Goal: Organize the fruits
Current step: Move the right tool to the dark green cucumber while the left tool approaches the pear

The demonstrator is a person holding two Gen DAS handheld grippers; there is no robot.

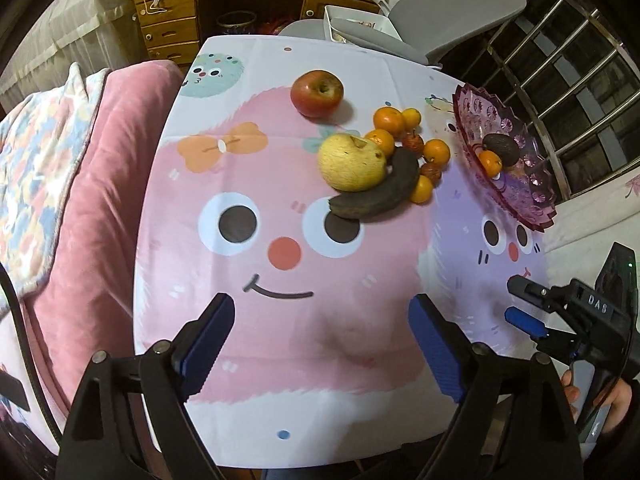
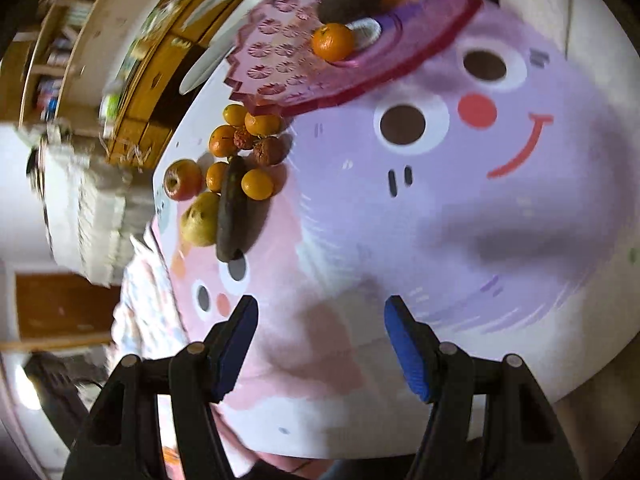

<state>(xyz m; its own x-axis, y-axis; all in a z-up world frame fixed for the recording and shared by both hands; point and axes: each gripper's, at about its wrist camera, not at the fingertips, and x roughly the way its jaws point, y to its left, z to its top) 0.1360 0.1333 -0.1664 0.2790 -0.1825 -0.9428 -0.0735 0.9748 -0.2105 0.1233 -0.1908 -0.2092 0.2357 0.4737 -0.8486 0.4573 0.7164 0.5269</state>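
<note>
**Loose fruit heaped beside a shallow dish: where this could slip**

The left gripper (image 1: 320, 344) hangs over the cartoon tablecloth (image 1: 280, 184) with its jaws wide and nothing between them; the right gripper (image 2: 318, 350) stands moderately open, also empty, at about four o'clock in the left wrist view.

The fruit to sort lies in a tight heap toward one o'clock in that view: a yellow apple (image 1: 352, 162) leans on a blackened banana (image 1: 376, 190), with small oranges (image 1: 390, 119) and shrivelled reddish fruits (image 1: 431, 171) packed behind; a red apple (image 1: 317, 93) sits apart at twelve o'clock. The pink glass dish (image 1: 532, 184) at two o'clock already holds an avocado (image 1: 502, 148) and one orange (image 1: 490, 162).

Risks, as I judge them: lifting the banana or the yellow apple may set the round oranges rolling, since they rest against one another; the table edge lies close beyond the heap in the right wrist view; the overripe banana may well squash under a firm pinch; the dish looks shallow, so a dropped fruit may bounce out or knock the dish.

Writing: the right gripper's body shows white letters that read roughly "DAS"; nothing else is legible.
</note>
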